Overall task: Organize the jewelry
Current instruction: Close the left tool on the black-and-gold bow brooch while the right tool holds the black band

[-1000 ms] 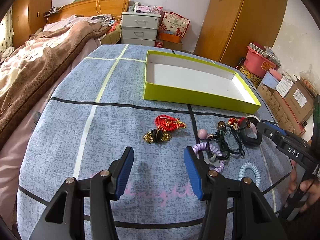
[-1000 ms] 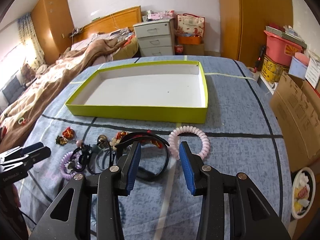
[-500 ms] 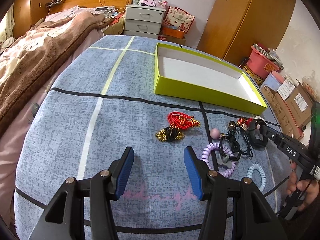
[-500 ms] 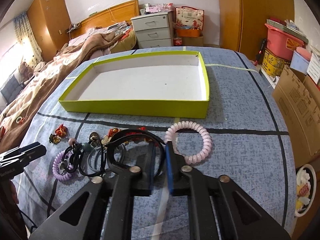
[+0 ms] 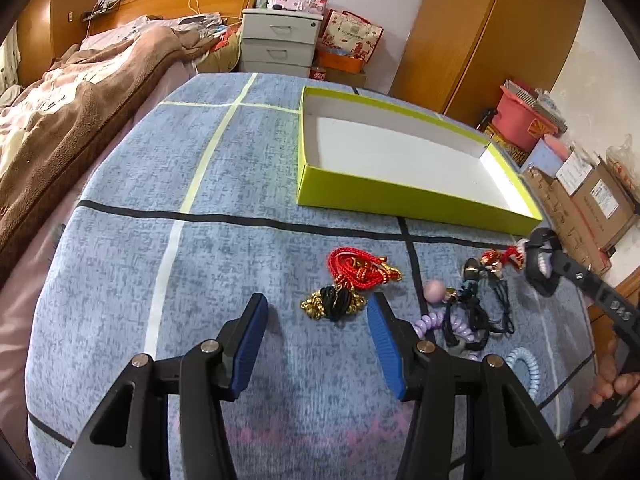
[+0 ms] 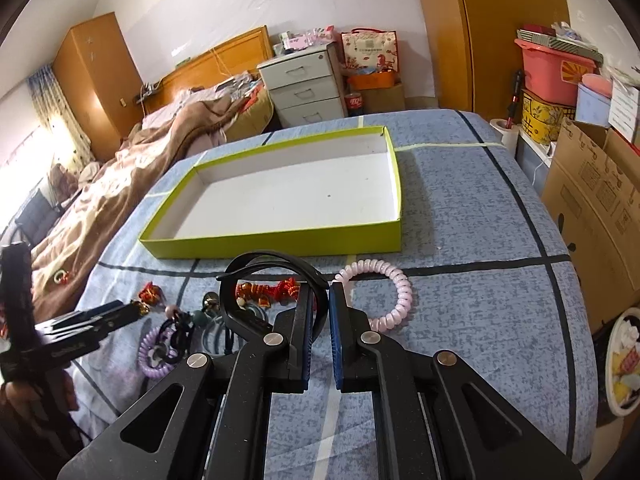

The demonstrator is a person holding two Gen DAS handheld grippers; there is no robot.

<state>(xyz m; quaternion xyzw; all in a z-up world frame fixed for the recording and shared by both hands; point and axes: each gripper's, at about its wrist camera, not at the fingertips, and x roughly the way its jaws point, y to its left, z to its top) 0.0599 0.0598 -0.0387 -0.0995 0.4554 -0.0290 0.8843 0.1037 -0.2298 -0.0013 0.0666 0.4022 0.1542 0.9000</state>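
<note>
An empty lime-green tray (image 5: 400, 194) (image 6: 280, 242) lies on the blue table. My right gripper (image 6: 321, 300) is shut on a black band (image 6: 276, 262) and holds it lifted above the cloth; it shows at the right of the left wrist view (image 5: 540, 266). A pink coil bracelet (image 6: 394, 292) lies just right of it. My left gripper (image 5: 316, 320) is open and empty, just before a black-and-gold charm (image 5: 334, 302) and a red cord (image 5: 356, 268). A purple coil bracelet (image 5: 440, 326), black hair ties (image 5: 480, 312), a red charm (image 5: 500, 258) and a light-blue coil (image 5: 524, 364) lie to the right.
A bed with a brown blanket (image 5: 60, 120) runs along the table's left side. Cardboard boxes (image 6: 592, 200) stand off the right edge. A white drawer unit (image 5: 280, 42) and wardrobe (image 5: 488, 28) are behind the table.
My right gripper has shut on the black band and lifted it. My left gripper has moved forward toward the black-and-gold charm and stays open.
</note>
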